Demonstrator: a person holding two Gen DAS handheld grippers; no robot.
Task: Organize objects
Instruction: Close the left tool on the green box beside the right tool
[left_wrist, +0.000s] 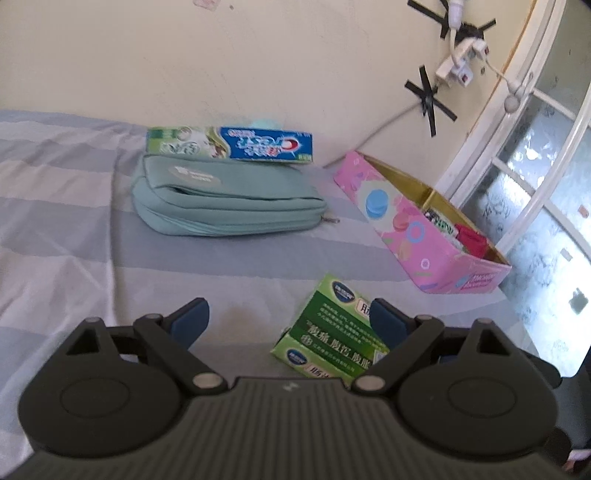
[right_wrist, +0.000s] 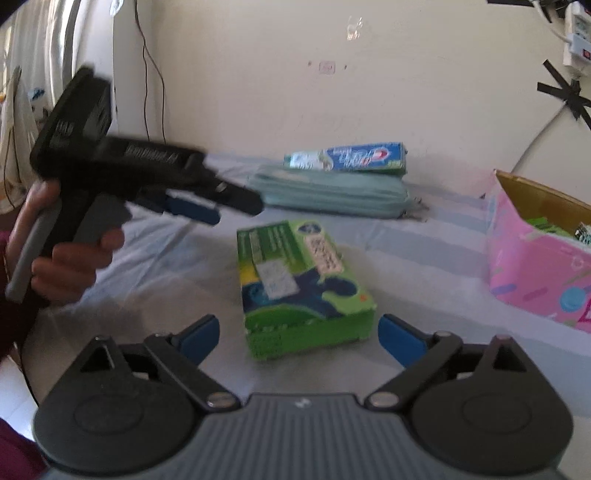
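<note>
A green carton (right_wrist: 299, 280) lies flat on the striped bed sheet. My right gripper (right_wrist: 298, 332) is open, with the carton's near end between its blue pads; a gap shows at the left pad and the right pad sits close beside it. In the left wrist view the same green carton (left_wrist: 332, 332) lies by the right finger of my open left gripper (left_wrist: 290, 317), which holds nothing. A hand (right_wrist: 62, 266) carries that left gripper (right_wrist: 207, 206) at the left of the right wrist view. A blue and green toothpaste box (left_wrist: 229, 144) rests on a teal zip pouch (left_wrist: 229, 206).
A pink open-top box (left_wrist: 413, 229) with small packets inside stands at the right, near the bed's edge and a window frame (left_wrist: 517, 184). The wall behind carries taped cables and a power strip (left_wrist: 458, 62). The striped sheet (left_wrist: 74, 221) spreads to the left.
</note>
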